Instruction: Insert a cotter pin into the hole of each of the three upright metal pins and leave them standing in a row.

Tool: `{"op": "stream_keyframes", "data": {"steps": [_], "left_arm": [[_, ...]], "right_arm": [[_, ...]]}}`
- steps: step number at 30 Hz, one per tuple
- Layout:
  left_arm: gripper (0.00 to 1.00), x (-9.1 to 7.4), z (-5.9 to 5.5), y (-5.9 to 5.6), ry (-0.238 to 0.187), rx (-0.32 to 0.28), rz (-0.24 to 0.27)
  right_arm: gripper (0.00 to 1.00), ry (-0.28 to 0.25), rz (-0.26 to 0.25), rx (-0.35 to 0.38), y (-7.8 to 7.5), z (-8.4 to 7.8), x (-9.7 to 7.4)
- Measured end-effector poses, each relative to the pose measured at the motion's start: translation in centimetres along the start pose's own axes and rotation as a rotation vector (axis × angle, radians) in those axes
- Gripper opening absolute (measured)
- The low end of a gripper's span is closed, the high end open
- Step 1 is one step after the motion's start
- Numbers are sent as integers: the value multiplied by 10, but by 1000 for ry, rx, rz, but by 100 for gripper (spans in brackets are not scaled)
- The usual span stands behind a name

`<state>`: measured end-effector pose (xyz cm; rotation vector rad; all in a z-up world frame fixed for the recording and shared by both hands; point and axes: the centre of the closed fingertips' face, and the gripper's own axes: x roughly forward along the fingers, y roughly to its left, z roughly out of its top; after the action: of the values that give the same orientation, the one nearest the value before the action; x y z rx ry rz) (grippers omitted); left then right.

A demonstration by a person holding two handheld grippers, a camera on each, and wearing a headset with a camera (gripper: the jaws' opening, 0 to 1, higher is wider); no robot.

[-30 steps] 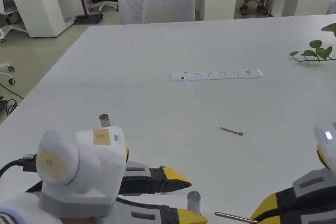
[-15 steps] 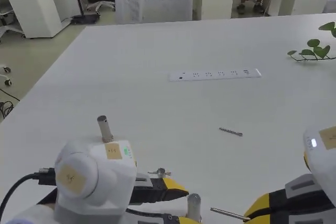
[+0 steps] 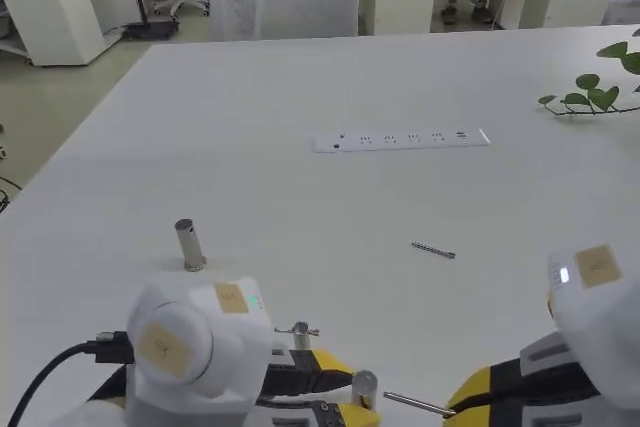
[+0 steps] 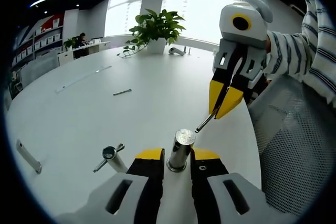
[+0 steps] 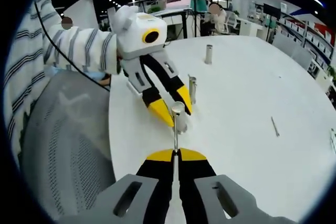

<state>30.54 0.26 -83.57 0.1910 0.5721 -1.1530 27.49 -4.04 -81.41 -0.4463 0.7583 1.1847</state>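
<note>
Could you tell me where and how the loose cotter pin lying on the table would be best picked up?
Probably by the middle of the cotter pin, coming straight down from above with the jaws set across its thin shaft. It lies flat on the table, thin and low, so a sideways approach would likely just push it along.

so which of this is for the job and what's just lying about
Job: left gripper, clamped metal pin, right gripper, held cotter pin, finished pin, bare pin, loose cotter pin.
Lying about: power strip, plant, chair.
</note>
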Motion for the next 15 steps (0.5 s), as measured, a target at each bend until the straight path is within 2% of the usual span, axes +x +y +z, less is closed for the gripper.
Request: {"op": "stream_keyframes", "data": {"steps": [7, 15], "left_arm": [[13, 3, -3, -2, 9, -6, -20], [13, 3, -3, -1, 20, -19, -15]], "right_arm": [[3, -2, 2, 12, -2, 2, 4], [3, -8, 5, 22, -4, 2, 7]]}}
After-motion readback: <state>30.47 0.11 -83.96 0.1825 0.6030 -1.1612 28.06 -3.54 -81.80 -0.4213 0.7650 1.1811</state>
